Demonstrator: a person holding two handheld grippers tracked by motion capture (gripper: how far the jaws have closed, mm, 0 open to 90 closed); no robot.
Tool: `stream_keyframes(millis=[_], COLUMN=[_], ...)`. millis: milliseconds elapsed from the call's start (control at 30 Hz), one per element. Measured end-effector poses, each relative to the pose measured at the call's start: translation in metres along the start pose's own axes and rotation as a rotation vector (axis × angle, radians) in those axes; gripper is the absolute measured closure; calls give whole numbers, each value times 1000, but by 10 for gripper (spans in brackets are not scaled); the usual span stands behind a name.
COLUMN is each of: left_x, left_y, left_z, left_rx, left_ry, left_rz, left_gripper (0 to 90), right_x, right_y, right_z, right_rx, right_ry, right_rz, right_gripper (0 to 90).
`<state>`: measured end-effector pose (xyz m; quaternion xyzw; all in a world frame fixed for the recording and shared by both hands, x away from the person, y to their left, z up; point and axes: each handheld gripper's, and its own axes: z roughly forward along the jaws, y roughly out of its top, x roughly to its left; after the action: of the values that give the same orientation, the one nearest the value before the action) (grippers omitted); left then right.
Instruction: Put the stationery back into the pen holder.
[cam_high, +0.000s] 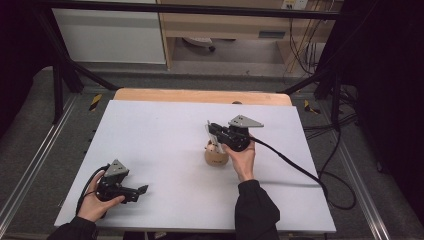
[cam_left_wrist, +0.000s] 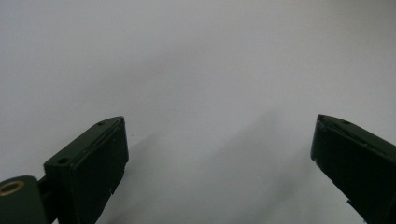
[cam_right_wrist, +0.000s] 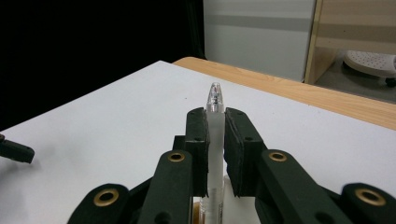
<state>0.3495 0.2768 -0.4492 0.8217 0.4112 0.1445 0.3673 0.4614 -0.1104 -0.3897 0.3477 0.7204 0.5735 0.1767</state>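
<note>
My right gripper (cam_right_wrist: 215, 135) pinches a pen (cam_right_wrist: 215, 105) upright over what looks like a wooden holder (cam_high: 216, 156); my left gripper (cam_left_wrist: 219, 154) rests near-left, jaws wide, empty.

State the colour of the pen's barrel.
Frosted white pen with a clear tip, best in the right gripper view.

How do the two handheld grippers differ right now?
The right gripper has its jaws closed on a translucent white pen, while the left gripper has its jaws spread wide with nothing between them. In the high view the right gripper sits mid-table above a tan round holder; the left gripper is near the table's front left corner. Both are black, hand-held, with a grey plate and a trailing cable.
</note>
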Motion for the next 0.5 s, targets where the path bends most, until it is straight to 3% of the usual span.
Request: stream_keyframes(millis=[233,500], left_x=[0,0], left_y=[0,0], left_z=[0,0], left_rx=[0,-2], left_ry=[0,1], left_rz=[0,-3], left_gripper=[41,41], right_x=[0,0], right_y=[7,18], right_z=[-10,-29], right_rx=[8,54], right_ry=[3,-3], right_rz=[-18,-4], right_gripper=[718,495])
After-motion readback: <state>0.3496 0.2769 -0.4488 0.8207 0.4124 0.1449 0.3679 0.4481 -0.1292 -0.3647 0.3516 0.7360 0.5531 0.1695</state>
